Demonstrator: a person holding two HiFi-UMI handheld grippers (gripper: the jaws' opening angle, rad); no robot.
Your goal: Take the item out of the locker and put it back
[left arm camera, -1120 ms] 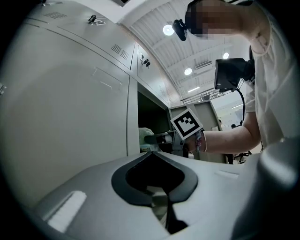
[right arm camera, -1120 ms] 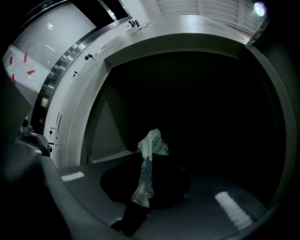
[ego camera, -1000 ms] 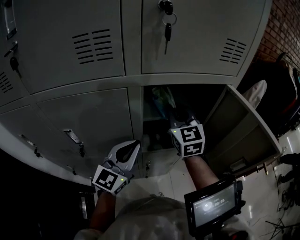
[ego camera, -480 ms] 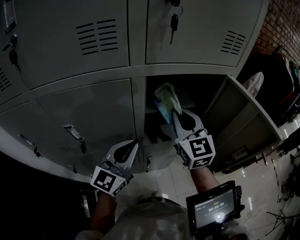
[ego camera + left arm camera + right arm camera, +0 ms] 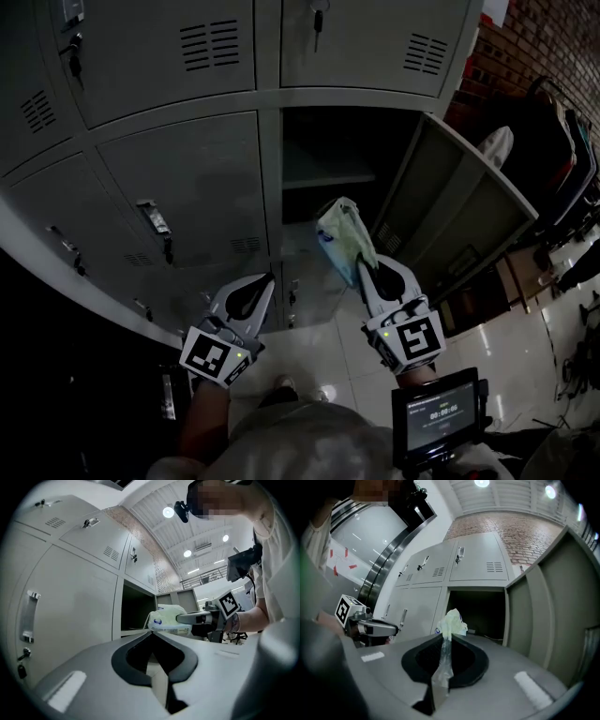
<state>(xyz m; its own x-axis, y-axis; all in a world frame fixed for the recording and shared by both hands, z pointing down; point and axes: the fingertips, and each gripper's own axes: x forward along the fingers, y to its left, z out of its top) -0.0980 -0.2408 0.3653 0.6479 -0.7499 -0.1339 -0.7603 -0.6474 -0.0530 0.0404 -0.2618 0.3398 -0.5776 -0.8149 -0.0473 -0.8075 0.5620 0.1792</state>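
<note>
Packet (image 5: 343,236) | right tool (image 5: 362,268) clamped on it | left tool (image 5: 269,280) closed, empty | locker door (image 5: 464,211) open beside

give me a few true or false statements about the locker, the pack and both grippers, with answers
1. The right gripper is shut on a plastic-wrapped pack. True.
2. The pack lies on the shelf inside the locker. False: it is held in the air in front of the open locker.
3. The locker's door is closed. False: it stands swung open to the right.
4. The left gripper has nothing between its jaws. True.
5. A key hangs from the lock of the locker above. True.
</note>
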